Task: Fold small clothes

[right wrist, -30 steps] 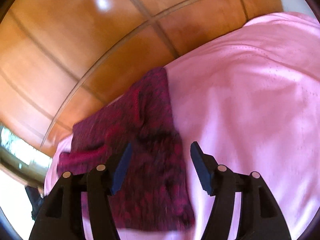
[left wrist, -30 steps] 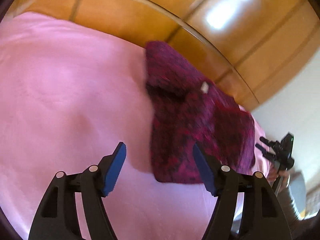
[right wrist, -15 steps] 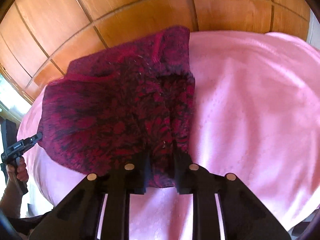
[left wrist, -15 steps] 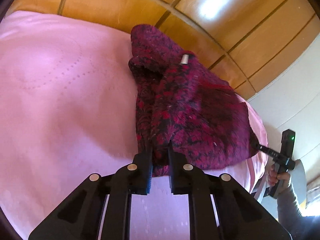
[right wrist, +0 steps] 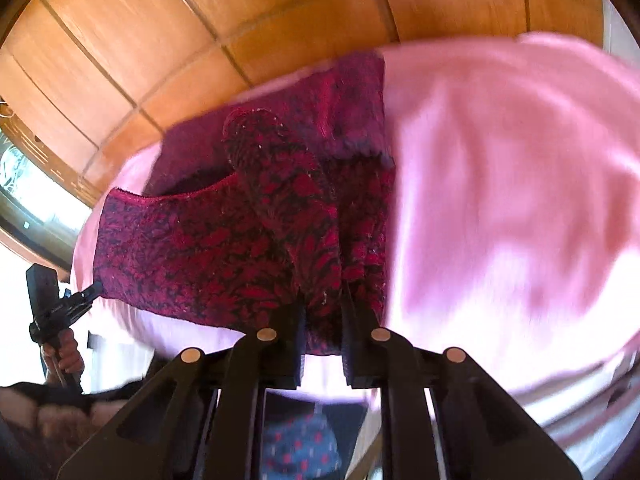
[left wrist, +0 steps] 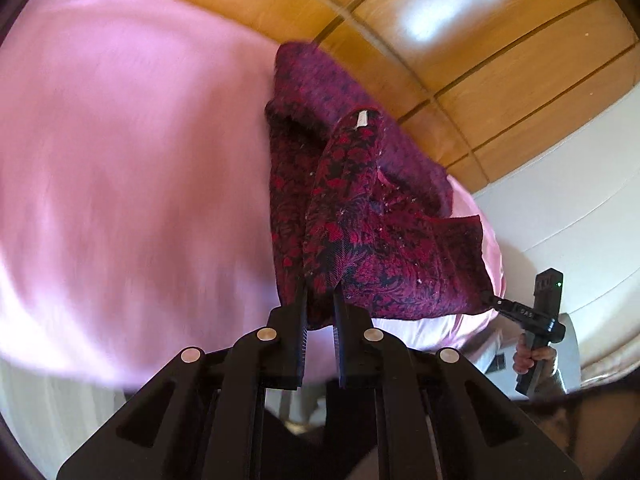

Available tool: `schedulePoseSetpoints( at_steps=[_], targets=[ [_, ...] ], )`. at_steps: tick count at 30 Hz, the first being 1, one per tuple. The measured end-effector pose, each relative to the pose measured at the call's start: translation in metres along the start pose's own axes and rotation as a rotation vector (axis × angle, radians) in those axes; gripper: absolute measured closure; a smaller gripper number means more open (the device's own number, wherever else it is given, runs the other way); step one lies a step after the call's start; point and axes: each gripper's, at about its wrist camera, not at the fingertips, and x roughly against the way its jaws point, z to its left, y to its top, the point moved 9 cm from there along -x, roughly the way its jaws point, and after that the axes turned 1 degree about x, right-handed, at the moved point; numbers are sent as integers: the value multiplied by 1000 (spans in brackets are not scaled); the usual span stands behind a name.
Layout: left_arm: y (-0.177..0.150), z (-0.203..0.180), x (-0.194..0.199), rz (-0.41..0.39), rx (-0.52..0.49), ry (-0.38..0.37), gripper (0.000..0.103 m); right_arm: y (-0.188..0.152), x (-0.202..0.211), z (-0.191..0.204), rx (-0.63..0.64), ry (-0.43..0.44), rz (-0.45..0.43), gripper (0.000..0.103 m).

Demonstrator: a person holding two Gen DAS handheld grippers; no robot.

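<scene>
A small dark red and black patterned garment [left wrist: 360,216] lies on a pink blanket [left wrist: 132,168]. My left gripper [left wrist: 319,300] is shut on one near corner of the garment and lifts it. My right gripper [right wrist: 322,304] is shut on the other near corner of the garment [right wrist: 240,240]. The near edge hangs raised between the two grippers while the far part rests on the blanket [right wrist: 500,184]. Each gripper shows in the other's view: the right gripper [left wrist: 496,301] and the left gripper [right wrist: 94,289], each pinching a corner.
A glossy wooden panelled wall [left wrist: 460,40] rises behind the bed, also in the right wrist view [right wrist: 200,20]. A white wall [left wrist: 568,200] stands to the right. The person's hand [left wrist: 532,356] holds the other gripper's handle.
Both grippers went from open to shut on the garment's near corners, then pulled back and up. The near edge has lifted off the blanket.
</scene>
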Motion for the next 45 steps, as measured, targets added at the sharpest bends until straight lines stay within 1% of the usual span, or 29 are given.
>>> schedulePoseSetpoints(
  at_steps=[2,3,4,5,6,7,8,9,11,12,13,14,16,18,19,20,21,22,23,24,26,27,28,31,34,37,39,42,45],
  targets=[
    [-7,5,-3,16,17,35,91,-23,-10,-5,-5,-20,56,90],
    [-6,5,-5,23,13,36,89,-28,-16,-10,-23,-25,72,90],
    [-1,5,-1,5,3,63,86,-26,-19,-12,-28,-27,73,89],
    [6,5,2,-15,4,85,67,-23,-21,-13,-25,-30,69,85],
    [17,4,8,-44,9,91,39,-16,-23,-10,-17,-34,59,75],
    [23,3,17,-72,7,87,29,-7,-22,-7,-2,-47,39,68],
    [30,2,25,-106,-7,93,24,-1,-21,-6,7,-57,27,51],
    [38,-1,30,-129,-32,104,24,6,-21,-4,19,-66,13,46],
    [56,-9,28,-146,-100,139,24,25,-18,6,59,-84,-38,46],
    [62,-15,23,-150,-123,146,24,28,-19,8,79,-99,-55,45],
    [69,-20,17,-150,-163,160,24,39,-20,15,117,-125,-88,44],
    [74,-19,13,-145,-194,175,24,45,-21,20,139,-134,-105,44],
    [74,-27,7,-134,-262,194,24,59,-30,36,217,-169,-130,44],
    [77,-36,-8,-124,-322,209,25,65,-36,37,272,-205,-133,47],
    [73,-36,-14,-112,-340,211,28,66,-42,38,297,-215,-129,48],
    [73,-37,-20,-99,-350,215,37,68,-47,40,308,-223,-124,49],
    [72,-37,-30,-75,-354,218,53,68,-52,39,314,-235,-119,49],
    [68,-37,-35,-59,-356,211,62,69,-59,36,319,-262,-109,54],
    [66,-38,-39,-47,-364,207,81,66,-61,33,316,-275,-103,64],
    [62,-38,-38,-47,-379,219,86,67,-63,31,308,-281,-95,70],
    [58,-44,-35,-72,-426,233,89,65,-62,25,292,-271,-83,79],
    [58,-46,-30,-93,-434,237,90,63,-60,24,291,-260,-80,83],
    [58,-48,-24,-112,-434,237,91,62,-58,25,292,-253,-82,85],
    [62,-59,1,-185,-417,200,91,66,-34,33,270,-202,-125,87],
    [74,-68,20,-257,-404,182,91,81,-5,43,237,-138,-195,87],
    [99,-74,25,-311,-385,168,91,104,13,51,206,-95,-261,87],
    [119,-77,21,-340,-386,182,91,125,16,56,198,-89,-304,87],
    [153,-77,4,-360,-375,212,91,155,10,58,198,-107,-340,87],
    [184,-72,-17,-369,-360,258,91,194,-9,53,183,-153,-371,87]
  ],
)
